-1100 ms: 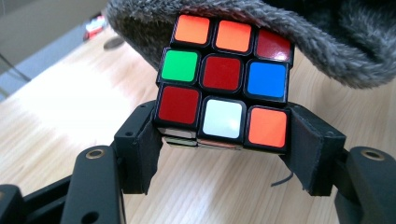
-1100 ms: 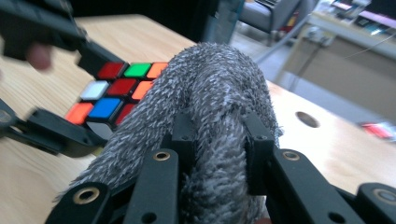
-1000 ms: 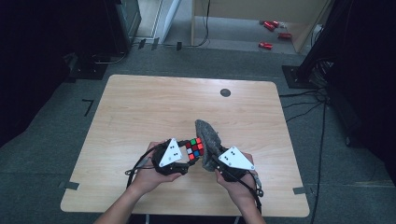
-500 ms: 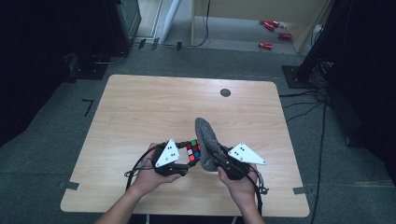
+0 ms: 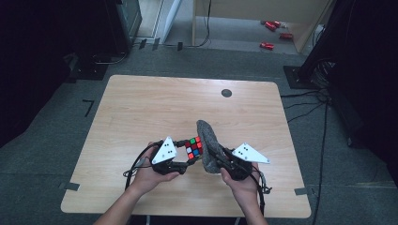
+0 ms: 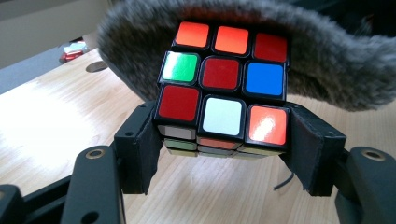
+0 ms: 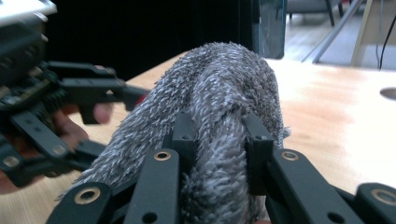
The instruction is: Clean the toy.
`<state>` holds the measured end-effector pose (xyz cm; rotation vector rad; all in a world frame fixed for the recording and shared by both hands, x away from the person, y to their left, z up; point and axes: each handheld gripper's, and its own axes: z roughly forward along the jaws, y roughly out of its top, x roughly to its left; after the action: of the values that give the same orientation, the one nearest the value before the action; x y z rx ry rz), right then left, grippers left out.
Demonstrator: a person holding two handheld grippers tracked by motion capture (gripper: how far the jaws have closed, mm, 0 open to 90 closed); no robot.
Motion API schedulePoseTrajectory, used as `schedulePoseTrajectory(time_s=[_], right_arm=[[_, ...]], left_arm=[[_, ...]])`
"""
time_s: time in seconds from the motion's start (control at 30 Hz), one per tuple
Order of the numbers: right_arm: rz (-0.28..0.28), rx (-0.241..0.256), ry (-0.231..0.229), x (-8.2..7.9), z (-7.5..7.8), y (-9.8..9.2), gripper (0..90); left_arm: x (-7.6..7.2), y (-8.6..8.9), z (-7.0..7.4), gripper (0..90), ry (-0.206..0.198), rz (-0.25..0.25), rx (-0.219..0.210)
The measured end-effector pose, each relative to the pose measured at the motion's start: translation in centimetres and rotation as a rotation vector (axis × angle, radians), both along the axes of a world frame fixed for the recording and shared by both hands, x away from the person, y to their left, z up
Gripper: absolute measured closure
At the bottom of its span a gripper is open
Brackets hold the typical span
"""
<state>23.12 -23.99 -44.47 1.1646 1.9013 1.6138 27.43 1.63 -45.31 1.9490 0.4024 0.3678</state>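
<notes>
A scrambled puzzle cube [image 5: 193, 147] [image 6: 223, 95] with red, orange, green, blue and white stickers is held above the wooden table [image 5: 141, 108] near its front edge. My left gripper [image 5: 186, 157] [image 6: 223, 147] is shut on the cube's lower layer. A grey fuzzy cloth [image 5: 209, 145] [image 7: 219, 116] [image 6: 327, 60] presses against the cube's far side. My right gripper [image 5: 217, 157] [image 7: 218, 154] is shut on a fold of that cloth. In the right gripper view the left gripper [image 7: 88, 100] and a hand sit at the left, behind the cloth.
A round dark hole [image 5: 226, 93] sits near the table's far edge. Cables trail from both grippers toward the front edge. Beyond the table lie a grey floor, dark equipment stands and small red objects [image 5: 270, 35].
The cloth in the right gripper has shifted slightly up against the cube, and the right hand has tilted outward. The left gripper keeps the cube nearly still.
</notes>
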Motion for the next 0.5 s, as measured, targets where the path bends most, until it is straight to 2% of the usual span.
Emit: schedulePoseTrajectory(time_s=[0.13, 0.23, 0.33, 0.5], right_arm=[[0.003, 0.006, 0.012, 0.2, -0.1, -0.2, 72.7], [0.029, 0.044, -0.012, -0.1, 0.5, -0.1, 72.5], [0.031, 0.044, -0.023, -0.2, 0.7, 0.1, 72.4], [0.0, 0.052, 0.047, 0.6, -0.9, -0.5, 72.4]], left_arm=[[0.2, 0.2, 0.0, 34.9, 0.015, -0.009, -0.027], [0.1, 0.0, -0.1, 34.9, 0.009, -0.016, -0.013], [0.1, 0.0, 0.0, 34.9, 0.003, -0.013, -0.01], [0.0, 0.5, 0.4, 34.9, -0.007, -0.012, -0.029]])
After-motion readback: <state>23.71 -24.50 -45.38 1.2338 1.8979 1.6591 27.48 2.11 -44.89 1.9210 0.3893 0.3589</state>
